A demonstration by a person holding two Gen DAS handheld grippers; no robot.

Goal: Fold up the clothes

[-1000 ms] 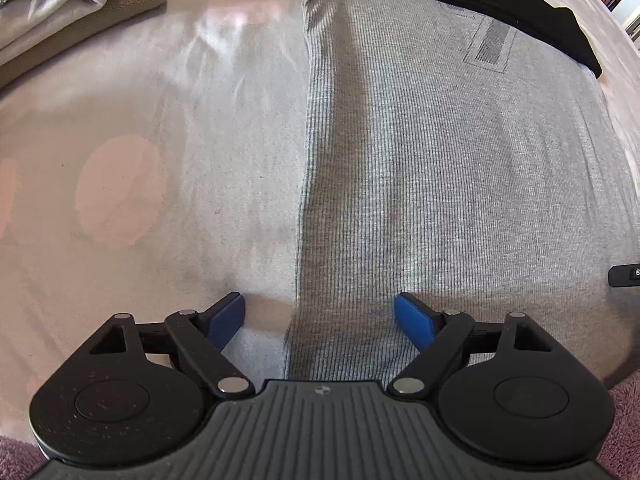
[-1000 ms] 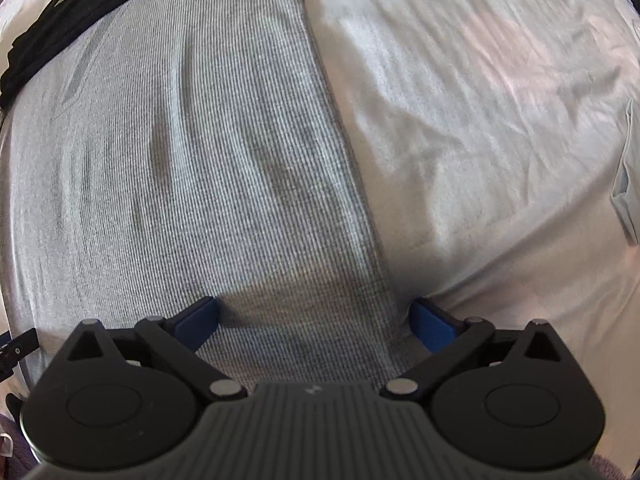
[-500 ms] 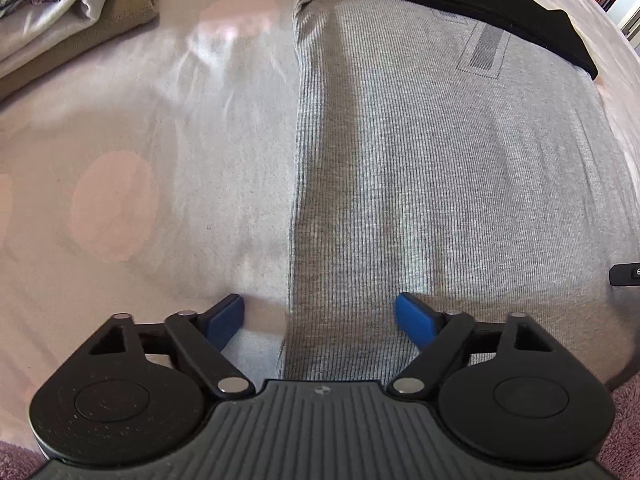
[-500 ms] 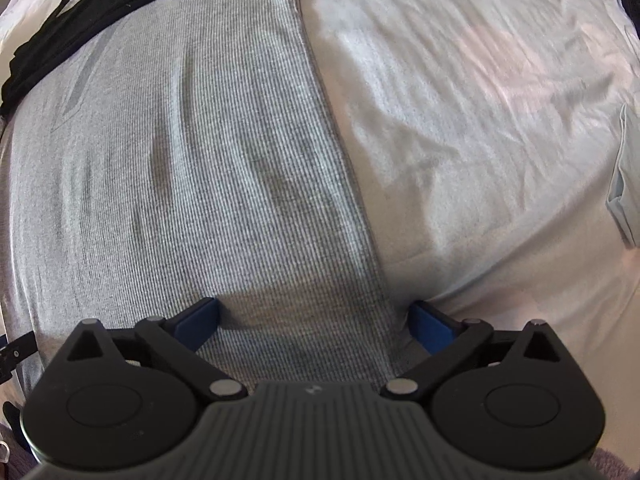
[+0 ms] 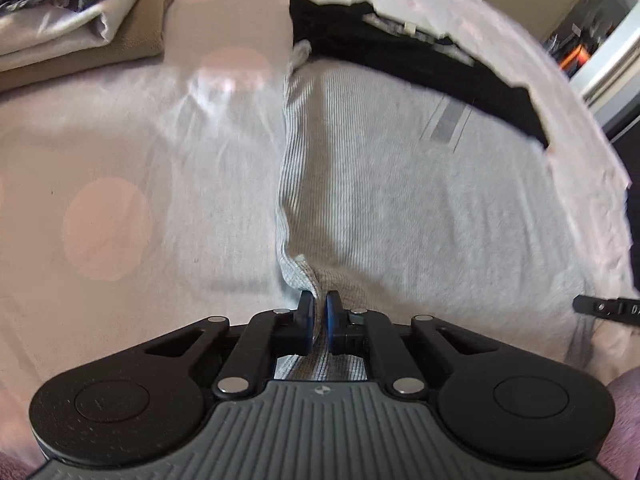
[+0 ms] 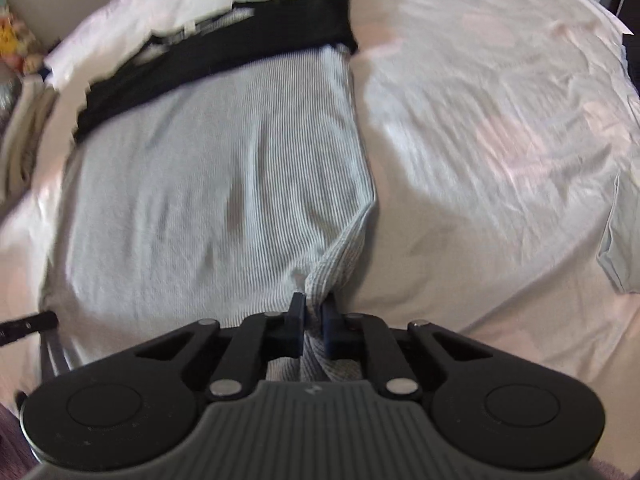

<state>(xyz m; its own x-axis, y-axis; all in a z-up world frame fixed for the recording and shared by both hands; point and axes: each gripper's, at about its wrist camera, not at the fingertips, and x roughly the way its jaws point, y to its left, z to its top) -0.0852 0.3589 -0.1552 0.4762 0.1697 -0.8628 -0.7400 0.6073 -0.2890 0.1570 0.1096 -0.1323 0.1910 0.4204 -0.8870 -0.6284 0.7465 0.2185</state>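
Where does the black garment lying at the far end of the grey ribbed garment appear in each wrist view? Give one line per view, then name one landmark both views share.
Left wrist view: the black garment crosses the upper right, slanting down to the right.
Right wrist view: it crosses the upper left, slanting down to the left.
Shared landmark: the grey ribbed garment, with each gripper shut on a near corner.

Black gripper (image 5: 319, 312) linkages, blue pads, silver pivots.
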